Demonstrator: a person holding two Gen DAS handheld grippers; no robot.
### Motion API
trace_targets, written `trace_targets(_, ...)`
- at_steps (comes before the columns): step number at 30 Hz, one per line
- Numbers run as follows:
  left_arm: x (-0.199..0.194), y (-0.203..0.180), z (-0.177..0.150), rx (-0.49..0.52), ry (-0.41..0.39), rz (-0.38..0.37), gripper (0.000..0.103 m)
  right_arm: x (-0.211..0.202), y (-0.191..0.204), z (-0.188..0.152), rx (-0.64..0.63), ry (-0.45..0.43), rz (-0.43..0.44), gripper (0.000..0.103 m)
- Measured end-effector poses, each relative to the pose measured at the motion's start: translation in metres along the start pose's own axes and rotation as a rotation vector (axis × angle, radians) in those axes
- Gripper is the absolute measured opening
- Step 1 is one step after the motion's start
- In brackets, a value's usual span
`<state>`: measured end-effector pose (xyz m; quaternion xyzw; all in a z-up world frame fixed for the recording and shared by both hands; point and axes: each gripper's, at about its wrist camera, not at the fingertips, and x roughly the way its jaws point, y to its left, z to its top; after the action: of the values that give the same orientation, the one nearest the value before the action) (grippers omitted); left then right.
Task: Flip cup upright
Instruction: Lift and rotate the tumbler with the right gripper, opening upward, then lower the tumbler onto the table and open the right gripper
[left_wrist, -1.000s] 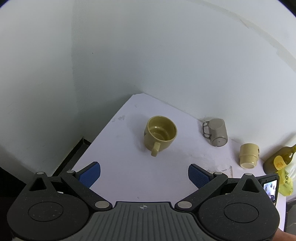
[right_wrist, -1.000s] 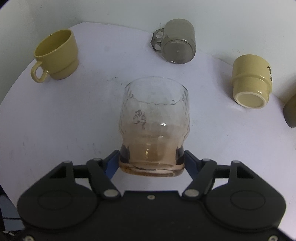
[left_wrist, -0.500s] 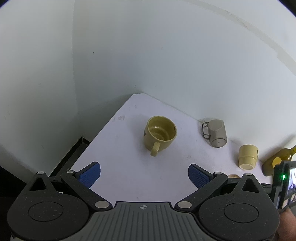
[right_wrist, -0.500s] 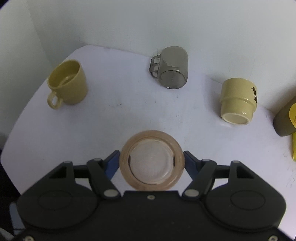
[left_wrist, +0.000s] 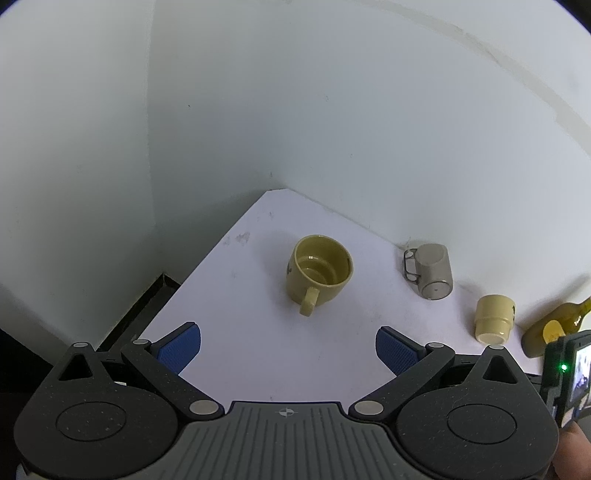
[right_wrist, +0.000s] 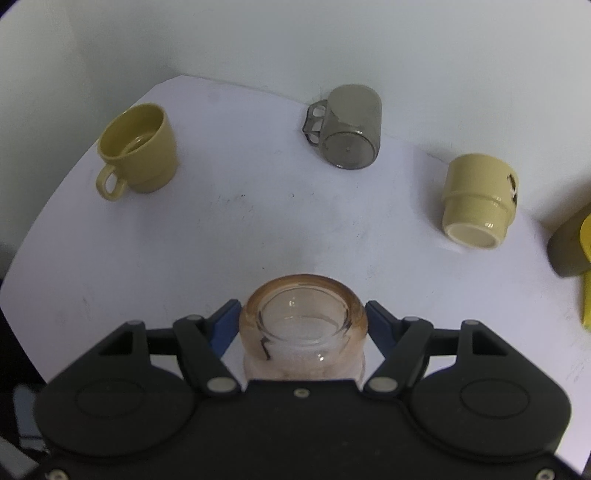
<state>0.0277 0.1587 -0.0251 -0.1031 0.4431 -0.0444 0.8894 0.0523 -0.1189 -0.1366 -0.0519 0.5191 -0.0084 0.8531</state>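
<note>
My right gripper (right_wrist: 302, 325) is shut on a clear amber-tinted glass cup (right_wrist: 303, 317). It holds the cup above the white table (right_wrist: 240, 236), tipped so its open mouth faces up towards the camera. My left gripper (left_wrist: 288, 347) is open and empty above the table's near left part. An upright yellow mug (left_wrist: 317, 273) (right_wrist: 136, 155) stands at the far left. A grey mug (left_wrist: 430, 271) (right_wrist: 351, 125) and a cream cup (left_wrist: 493, 323) (right_wrist: 476, 199) stand upside down at the back.
An olive bottle with a yellow label (left_wrist: 554, 328) (right_wrist: 572, 243) lies at the right edge. White walls close the table's back and left sides. A dark gap (left_wrist: 140, 306) runs along the table's left edge. The right gripper's body (left_wrist: 569, 373) shows at the left wrist view's right edge.
My right gripper has rotated the glass cup from lying forward with its base near the camera, through end-on, to mouth-up. It has also lifted away from the table. The left gripper has barely moved.
</note>
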Motion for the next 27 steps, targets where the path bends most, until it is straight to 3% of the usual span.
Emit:
trace_targets(11,0.008,-0.006,0.003,0.02,0.008,-0.015,0.102,-0.011,0.005,-0.017,-0.047,-0.054,0.009,0.071)
trace_targets(22,0.017,-0.007,0.004,0.022,0.023,-0.019,0.102,-0.014,0.01,-0.033,-0.046,-0.044,-0.024,0.069)
trace_targets(27,0.019,-0.008,0.005,0.032,0.028,-0.024,0.102,-0.026,0.012,-0.036,-0.098,-0.051,-0.008,0.079)
